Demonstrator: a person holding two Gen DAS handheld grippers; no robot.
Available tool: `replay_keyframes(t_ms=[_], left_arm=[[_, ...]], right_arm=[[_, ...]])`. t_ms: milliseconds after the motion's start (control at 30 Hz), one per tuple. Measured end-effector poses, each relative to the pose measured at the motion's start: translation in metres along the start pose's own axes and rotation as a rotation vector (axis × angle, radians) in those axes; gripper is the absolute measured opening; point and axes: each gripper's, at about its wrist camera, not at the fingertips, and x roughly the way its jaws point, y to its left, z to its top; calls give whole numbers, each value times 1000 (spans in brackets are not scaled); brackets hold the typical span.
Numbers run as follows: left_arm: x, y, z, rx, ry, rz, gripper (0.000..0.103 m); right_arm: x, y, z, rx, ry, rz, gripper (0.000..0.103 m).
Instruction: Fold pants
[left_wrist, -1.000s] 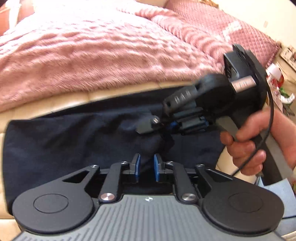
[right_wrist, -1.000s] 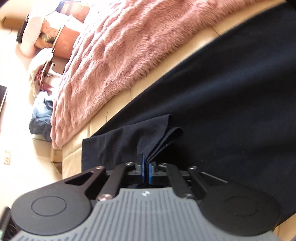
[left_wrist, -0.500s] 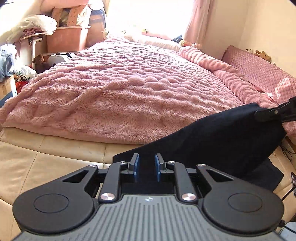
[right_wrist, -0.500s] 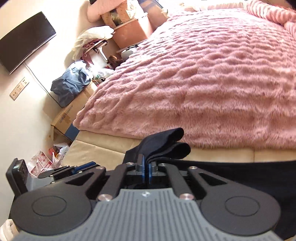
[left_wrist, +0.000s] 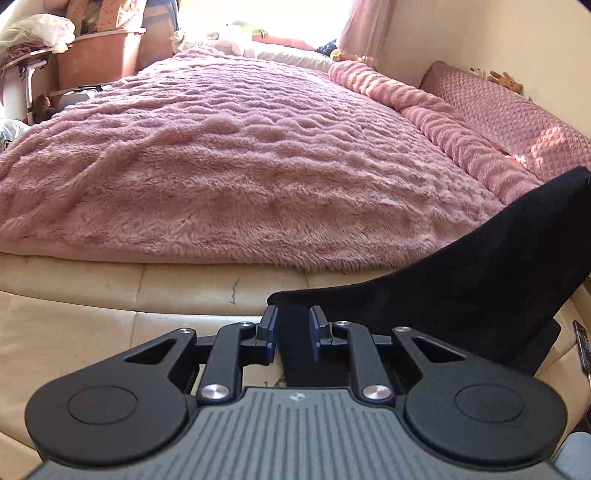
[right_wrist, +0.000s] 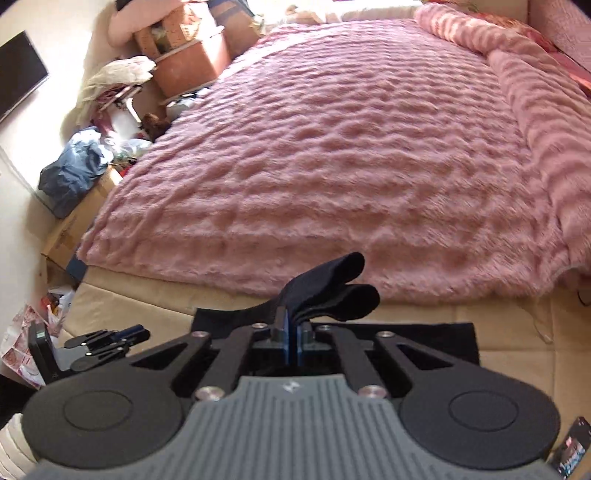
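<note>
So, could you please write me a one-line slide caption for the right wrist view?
Right gripper shut on a bunched fold of dark pants, lifted before the pink blanket.

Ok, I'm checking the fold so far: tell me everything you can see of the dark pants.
The pants are dark navy, nearly black, soft matte cloth. One part lies flat on the tan padded surface before the pink blanket. The right gripper has its jaws shut on a bunched, layered edge, lifting it. A strip runs between the left gripper jaws, which stand apart.
</note>
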Motion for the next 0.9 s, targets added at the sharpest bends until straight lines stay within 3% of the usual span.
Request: replay_keyframes(t_ms=[167,300,400,500,533,600,700,767,900], left_arm=[[37,-15,-9,30,78,3,19],[60,-25,-16,51,137,10,19],[64,-26,-19,51,140,12,19],[63,-26,-17,33,115,10,19],[64,-26,-17,30,116,5,19],[70,-30,-19,46,138,13,19],[79,-34,-25,67,163,23,19],[80,-36,-27,75,163,32,19],[82,-39,-26,94,165,41,19]], right_arm=[[56,-92,-37,120,110,-79,0],[93,-138,-60,192,165,-107,0],[101,-139,-60,174,146,-89,0],[77,-119,-51,70,17,-23,0],[76,-116,-53,9,8,-69,0],[102,-132,-63,4,92,-158,0],[151,-169,-96,56,210,-221,0],[161,-183,-112,91,186,-210,0],[150,-182,-113,84,135,-195,0]])
